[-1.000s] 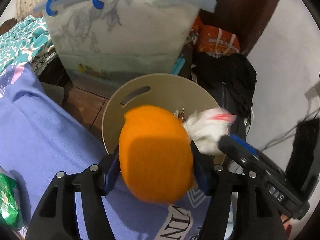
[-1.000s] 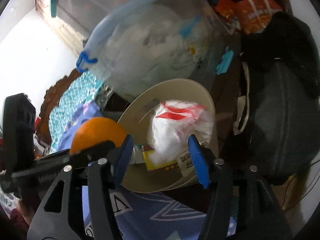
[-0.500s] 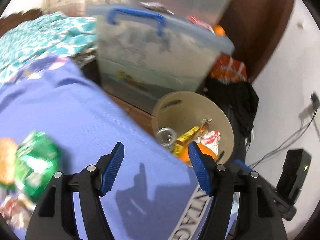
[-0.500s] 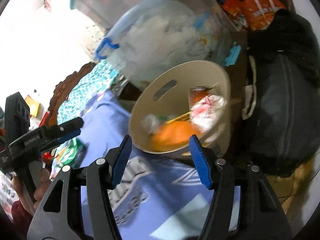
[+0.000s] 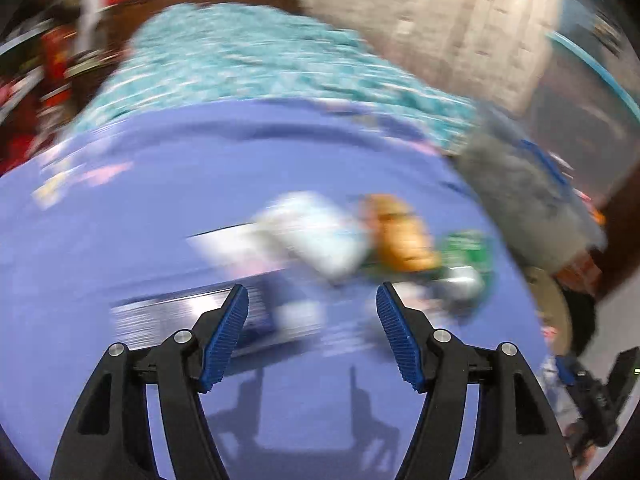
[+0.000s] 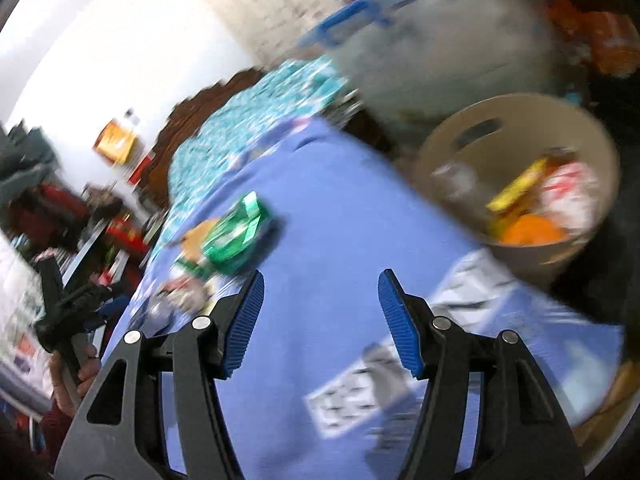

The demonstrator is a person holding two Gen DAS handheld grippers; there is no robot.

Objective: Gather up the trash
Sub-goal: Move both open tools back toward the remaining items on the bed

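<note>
Left gripper [image 5: 312,336]: jaws spread wide, nothing between the blue ribbed pads [image 5: 224,340]. It hangs over the purple-blue sheet [image 5: 120,216]; its shadow falls on the cloth directly below, at 6 o'clock. View badly blurred.

Ahead of the left jaws, 12 to 2 o'clock: a loose cluster of litter on the sheet. A pale white-blue packet [image 5: 316,236] sits nearest, an orange-brown piece [image 5: 404,236] touching its 3 o'clock side, then a green wrapper [image 5: 468,248] and something silvery [image 5: 460,280] just beside that. Exact items cannot be told through the blur.

Right gripper [image 6: 320,320]: also released, jaws apart and empty, over the same sheet.

From the right jaws, 10 o'clock: the green wrapper [image 6: 236,236] lies flat on the sheet, with the orange-brown piece [image 6: 198,240] touching it on the far side.

At 2 o'clock: a beige round bin [image 6: 592,136] off the sheet's edge, holding an orange ball [image 6: 532,232], a yellow carton [image 6: 520,184], a white-and-red bag [image 6: 568,196] and a clear jar-like thing [image 6: 456,180].

Behind the bin, 1 o'clock: a clear storage tub [image 6: 440,52] with a blue lid handle.

At 9 o'clock in the right view, a hand [image 6: 76,376] grips the other tool's handle.
</note>
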